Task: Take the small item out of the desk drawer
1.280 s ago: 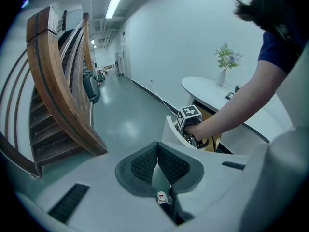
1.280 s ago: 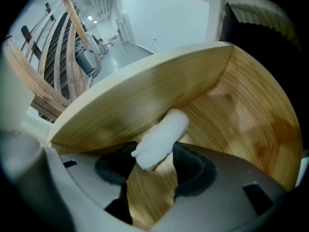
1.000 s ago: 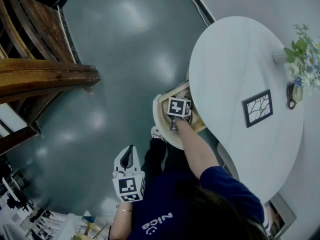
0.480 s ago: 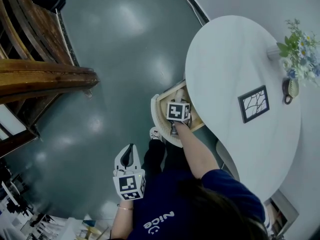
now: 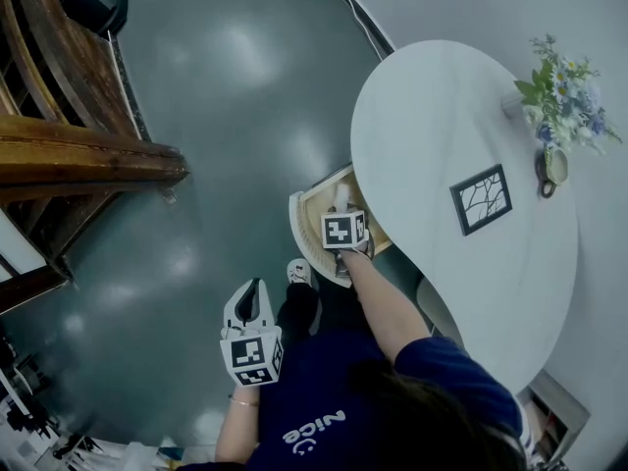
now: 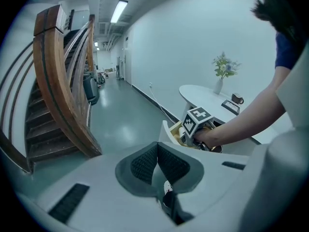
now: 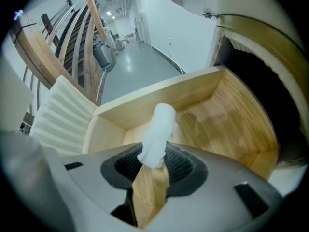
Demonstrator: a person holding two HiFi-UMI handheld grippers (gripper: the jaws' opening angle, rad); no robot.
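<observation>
The open wooden drawer [image 5: 306,226] juts out from under the white round table [image 5: 432,135]. My right gripper [image 5: 340,204] is over the drawer, shut on a small white item [image 5: 340,195]. In the right gripper view the white item [image 7: 158,129] stands up between the pads, above the drawer's wooden floor [image 7: 227,120]. The right gripper [image 7: 153,166] has closed in on it. My left gripper [image 5: 251,304] hangs low at the person's left side, away from the drawer, shut and empty. The left gripper [image 6: 157,151] view shows the drawer [image 6: 169,132] and the right gripper's cube [image 6: 197,120] ahead.
On the table are a flower vase [image 5: 559,101], a framed picture [image 5: 480,199] and a dark mug [image 5: 549,170]. A wooden staircase [image 5: 69,155] stands on the left across the grey floor. The person's shoe [image 5: 297,271] is just beside the drawer front.
The right gripper has drawn slightly back toward the person within the drawer, and the white item now shows at its tip. The left gripper has stayed put.
</observation>
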